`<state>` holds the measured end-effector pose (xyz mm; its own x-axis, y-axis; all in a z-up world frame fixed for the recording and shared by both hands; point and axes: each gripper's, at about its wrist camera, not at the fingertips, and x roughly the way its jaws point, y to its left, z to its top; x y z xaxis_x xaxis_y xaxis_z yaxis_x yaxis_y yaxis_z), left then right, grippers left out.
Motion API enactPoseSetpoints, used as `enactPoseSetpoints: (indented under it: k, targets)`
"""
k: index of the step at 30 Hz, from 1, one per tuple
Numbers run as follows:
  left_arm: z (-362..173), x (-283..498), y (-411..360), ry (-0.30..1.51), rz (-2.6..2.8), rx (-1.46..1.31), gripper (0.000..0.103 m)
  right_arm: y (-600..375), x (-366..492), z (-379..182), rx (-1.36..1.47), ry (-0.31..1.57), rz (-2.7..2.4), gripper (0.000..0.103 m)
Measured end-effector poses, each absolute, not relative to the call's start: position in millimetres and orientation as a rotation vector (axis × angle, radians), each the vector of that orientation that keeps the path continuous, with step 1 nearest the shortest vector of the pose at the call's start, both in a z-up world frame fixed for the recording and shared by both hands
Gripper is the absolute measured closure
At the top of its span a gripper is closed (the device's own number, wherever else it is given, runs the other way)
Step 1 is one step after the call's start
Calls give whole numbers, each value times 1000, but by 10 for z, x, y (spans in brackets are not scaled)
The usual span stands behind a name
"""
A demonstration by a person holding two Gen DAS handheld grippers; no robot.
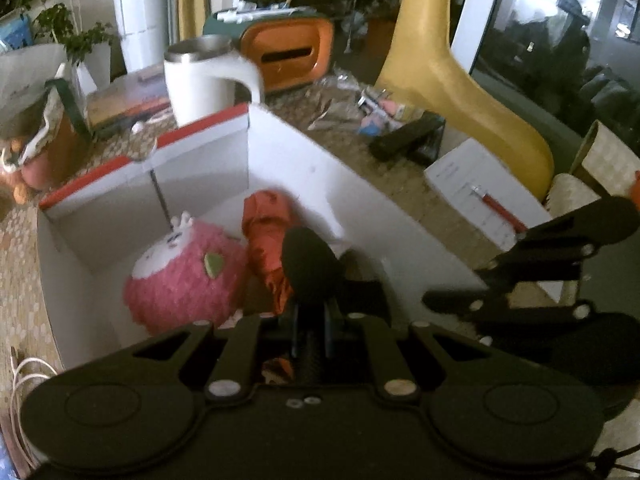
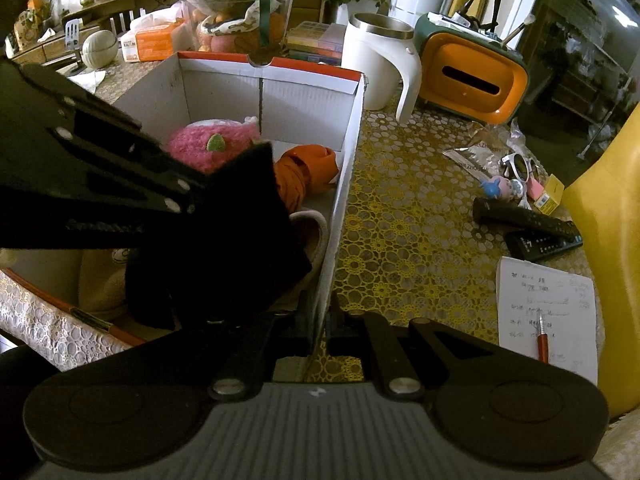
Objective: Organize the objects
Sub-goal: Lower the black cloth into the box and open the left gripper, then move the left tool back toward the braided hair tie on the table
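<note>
A white cardboard box (image 1: 288, 152) with a red rim stands on the table. Inside it lie a pink plush toy (image 1: 188, 272), a folded orange umbrella (image 1: 268, 248) and a beige shoe (image 2: 316, 232). My left gripper (image 1: 310, 320) hangs over the box's near end, shut on a black cloth (image 2: 240, 248) that droops into the box. The same gripper comes in from the left in the right wrist view. My right gripper (image 2: 324, 332) is shut on the box's right wall (image 2: 344, 200) at its near end, and shows at the right in the left wrist view (image 1: 440, 300).
Behind the box stand a white mug (image 2: 376, 68) and an orange tissue holder (image 2: 472, 76). Right of the box lie two black remotes (image 2: 532, 228), a paper sheet with a red pen (image 2: 544, 312), sunglasses (image 2: 520, 164) and a foil bag. A yellow chair (image 1: 460, 92) borders the table.
</note>
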<state>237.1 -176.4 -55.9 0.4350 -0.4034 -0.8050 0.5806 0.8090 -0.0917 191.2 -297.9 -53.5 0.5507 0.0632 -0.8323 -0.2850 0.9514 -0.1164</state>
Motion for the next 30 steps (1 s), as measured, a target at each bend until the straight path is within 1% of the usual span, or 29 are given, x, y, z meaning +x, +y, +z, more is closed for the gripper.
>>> enactPoseSetpoints:
  k: [6,7,9,10,13,14,15,16,17,18,30]
  targets:
    - [-629,2378,-1778,958,-618,233,92,-2954,1912,-536,-248,970,206,97]
    - [-633,2377,-1783,959,-618,237,91,-2981,1916,-533,-248,969,207,97]
    - [-628,2365,-1778,960,-620,239,84,-2983,1916,-534,-247,971,206,97]
    - [-622,2357,-1767,959,-623,239,84,-2983,1916,-534,-247,971,205,97]
    - [-593,2326,-1725,954,-628,235,78,-2992,1913,-531,-246,970,204,97]
    - [-584,2318,-1716,952,-630,232,73,-2991,1913,-531,-247,970,204,97]
    - [-569,2306,-1695,949,-629,228,64,-2994,1914,-531,-246,971,204,97]
    - [-558,2294,-1680,944,-627,224,60,-2991,1914,-530,-244,971,204,97]
    - [-542,2282,-1658,938,-627,220,53,-2992,1914,-531,-245,971,206,97]
    - [-526,2268,-1636,932,-628,216,52,-2994,1915,-531,-248,970,205,97]
    - [-274,2137,-1310,879,-599,151,51,-3022,1925,-547,-250,970,202,97]
